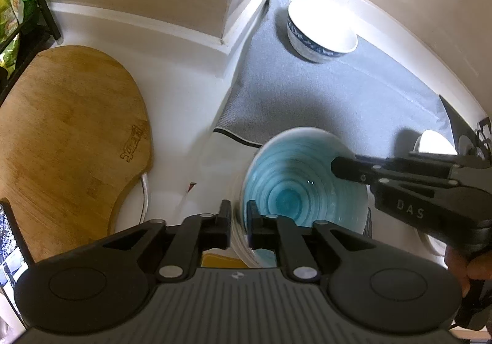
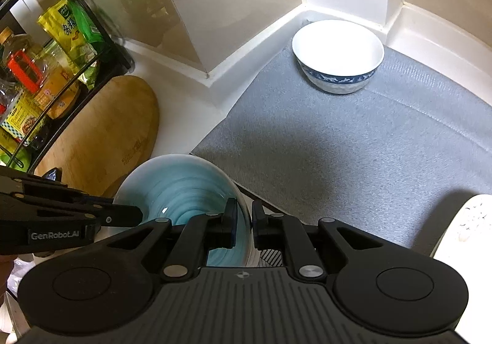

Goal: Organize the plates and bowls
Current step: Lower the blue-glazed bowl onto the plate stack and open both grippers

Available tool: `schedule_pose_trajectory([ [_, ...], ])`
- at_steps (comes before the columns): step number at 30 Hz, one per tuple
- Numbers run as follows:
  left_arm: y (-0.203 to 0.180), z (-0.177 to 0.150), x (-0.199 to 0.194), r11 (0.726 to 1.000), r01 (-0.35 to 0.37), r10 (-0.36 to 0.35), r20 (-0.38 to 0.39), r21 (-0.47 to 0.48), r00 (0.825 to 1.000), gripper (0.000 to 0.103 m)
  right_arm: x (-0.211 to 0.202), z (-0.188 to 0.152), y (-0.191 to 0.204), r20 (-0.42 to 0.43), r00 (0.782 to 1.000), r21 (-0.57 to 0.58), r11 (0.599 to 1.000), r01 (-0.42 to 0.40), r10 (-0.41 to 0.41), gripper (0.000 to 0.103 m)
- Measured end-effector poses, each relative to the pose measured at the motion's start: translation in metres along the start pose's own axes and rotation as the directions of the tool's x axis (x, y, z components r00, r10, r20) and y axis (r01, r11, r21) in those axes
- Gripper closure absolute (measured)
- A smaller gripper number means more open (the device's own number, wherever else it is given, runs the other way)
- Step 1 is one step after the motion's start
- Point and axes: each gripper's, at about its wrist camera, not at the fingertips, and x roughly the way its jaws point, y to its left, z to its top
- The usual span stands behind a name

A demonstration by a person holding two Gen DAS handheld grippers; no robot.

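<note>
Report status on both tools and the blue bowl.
Left tool and right tool both astride blue bowl rim, opposite sides. Grey mat ahead; white bowl at back.

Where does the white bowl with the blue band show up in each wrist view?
Left wrist view: the white bowl sits at upper right of centre, at the far end of the grey mat, near the wall corner.
Right wrist view: the white bowl sits at upper right, at the far end of the grey mat.
Shared landmark: the teal bowl, low in both views, with a tool at each side of its rim.
</note>
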Motion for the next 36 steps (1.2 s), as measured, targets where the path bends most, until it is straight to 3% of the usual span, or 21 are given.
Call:
schedule_pose_trajectory([
  [5, 0.011, 0.004, -0.006, 0.999, 0.007, -0.006, 0.031, -0.034, 1.0, 0.067, 0.006, -0.001, -0.008, -0.035, 0.999, 0.056, 0.998, -0.029, 0.031, 0.092],
  [9, 0.012, 0.003, -0.006, 0.999, 0.007, -0.005, 0.04, -0.034, 0.999, 0.064, 0.006, -0.001, -0.006, -0.039, 0.999, 0.049, 0.999, -0.023, 0.025, 0.092],
  [11, 0.011, 0.003, -0.007, 1.0, 0.006, -0.004, 0.052, -0.025, 0.999, 0.057, 0.005, -0.001, -0.005, -0.037, 0.999, 0.053, 0.998, -0.018, 0.02, 0.092],
  [16, 0.019, 0.004, 0.009, 0.999, 0.004, -0.003, 0.02, -0.045, 1.0, 0.055, 0.002, -0.002, -0.004, -0.028, 0.999, 0.042, 0.999, -0.014, 0.015, 0.092],
  [19, 0.027, 0.004, 0.022, 0.997, 0.018, -0.019, -0.014, -0.081, 1.0, 0.048, 0.0, -0.002, -0.003, -0.03, 0.999, 0.037, 0.999, -0.011, 0.012, 0.092],
  [27, 0.035, 0.004, 0.035, 0.993, 0.047, -0.05, -0.018, -0.113, 0.999, 0.035, -0.004, -0.004, -0.002, -0.036, 0.999, 0.036, 0.999, -0.007, 0.009, 0.093],
  [36, 0.026, 0.002, 0.022, 0.995, 0.042, -0.043, -0.006, -0.091, 0.999, 0.032, -0.002, -0.004, -0.007, -0.051, 0.999, 0.05, 0.999, -0.016, 0.019, 0.092],
])
